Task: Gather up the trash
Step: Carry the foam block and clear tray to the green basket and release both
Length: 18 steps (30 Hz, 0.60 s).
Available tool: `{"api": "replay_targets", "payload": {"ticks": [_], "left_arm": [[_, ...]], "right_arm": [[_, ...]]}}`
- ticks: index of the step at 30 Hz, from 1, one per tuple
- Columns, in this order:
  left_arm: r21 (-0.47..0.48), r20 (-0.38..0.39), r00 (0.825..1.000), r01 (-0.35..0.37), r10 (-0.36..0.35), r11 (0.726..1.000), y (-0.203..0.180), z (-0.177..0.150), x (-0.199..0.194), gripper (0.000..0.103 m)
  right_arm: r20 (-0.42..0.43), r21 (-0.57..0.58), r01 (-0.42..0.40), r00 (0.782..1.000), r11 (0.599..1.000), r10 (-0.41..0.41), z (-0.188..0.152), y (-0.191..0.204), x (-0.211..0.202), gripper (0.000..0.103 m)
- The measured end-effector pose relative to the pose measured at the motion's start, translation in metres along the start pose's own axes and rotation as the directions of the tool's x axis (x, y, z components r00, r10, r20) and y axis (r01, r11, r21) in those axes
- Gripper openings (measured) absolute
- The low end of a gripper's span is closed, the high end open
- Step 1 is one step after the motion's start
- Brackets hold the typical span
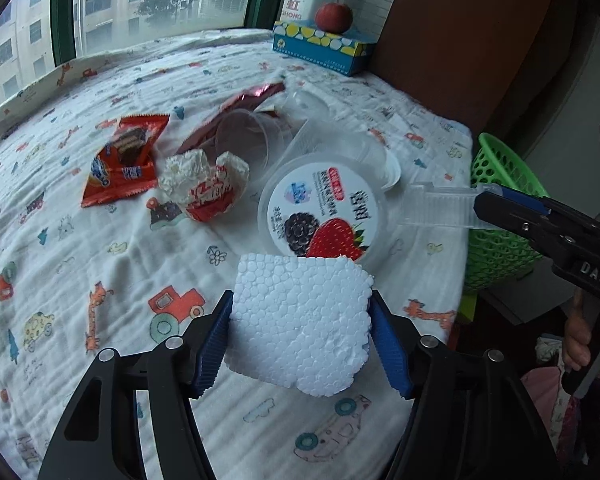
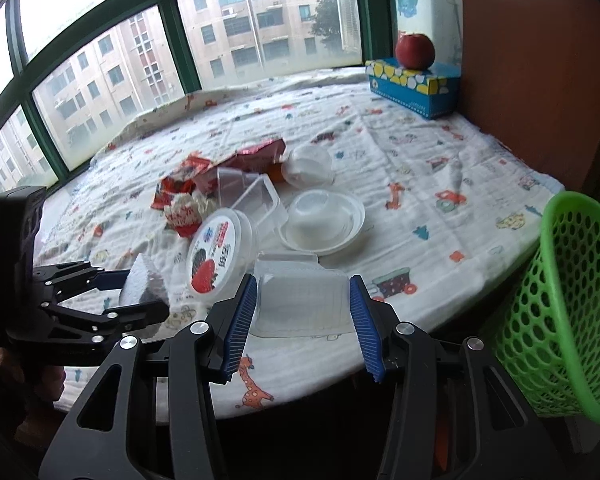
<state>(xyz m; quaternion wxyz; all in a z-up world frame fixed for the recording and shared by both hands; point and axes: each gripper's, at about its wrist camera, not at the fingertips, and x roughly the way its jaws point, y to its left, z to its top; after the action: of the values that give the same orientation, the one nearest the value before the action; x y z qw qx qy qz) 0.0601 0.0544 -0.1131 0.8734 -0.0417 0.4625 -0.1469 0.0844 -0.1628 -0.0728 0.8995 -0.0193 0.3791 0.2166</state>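
Styrofoam chunk (image 1: 300,320) sits between my left gripper (image 1: 302,344) pads, looks pinched, though contact on one side is hard to judge. My right gripper (image 2: 304,316) is clamped on a clear plastic tray (image 2: 300,300), near the green basket (image 2: 560,300).

Left tool (image 1: 300,340): points steeply down, blue pads (image 1: 212,344) on both sides of a foam block (image 1: 300,320), left pad touching its edge, right pad just at its corner. Black linkage arms spread wide at the base.

Right tool (image 2: 303,316): tilted down, pads (image 2: 240,320) pressed on the two sides of a clear tray (image 2: 300,304), tray raised off the surface. Seen from the left view, it reaches in from the right with the tray sticking out ahead.

A hand (image 1: 580,344) wraps the right tool's handle, fingers curled round the grip.
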Motion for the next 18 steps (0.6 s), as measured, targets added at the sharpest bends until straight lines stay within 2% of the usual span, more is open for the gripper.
{"api": "replay_targets", "payload": {"ticks": [8,14,18], "left_arm": [[0.046,0.068,0.997,0.043,-0.046,0.998,-0.024,0.030,-0.023,0.063],[0.110,0.082,0.991,0.091,-0.101,0.990,-0.064,0.061,-0.020,0.063],[0.155,0.081,0.986,0.130,-0.144,0.979,-0.096,0.082,-0.014,0.063]], "right_arm": [[0.062,0.051,0.047,0.997,0.998,-0.050,0.012,-0.019,-0.027,0.048],[0.091,0.138,0.153,0.982,0.979,-0.167,0.014,-0.065,-0.054,0.048],[0.094,0.209,0.230,0.963,0.950,-0.254,0.011,-0.105,-0.073,0.048]]}}
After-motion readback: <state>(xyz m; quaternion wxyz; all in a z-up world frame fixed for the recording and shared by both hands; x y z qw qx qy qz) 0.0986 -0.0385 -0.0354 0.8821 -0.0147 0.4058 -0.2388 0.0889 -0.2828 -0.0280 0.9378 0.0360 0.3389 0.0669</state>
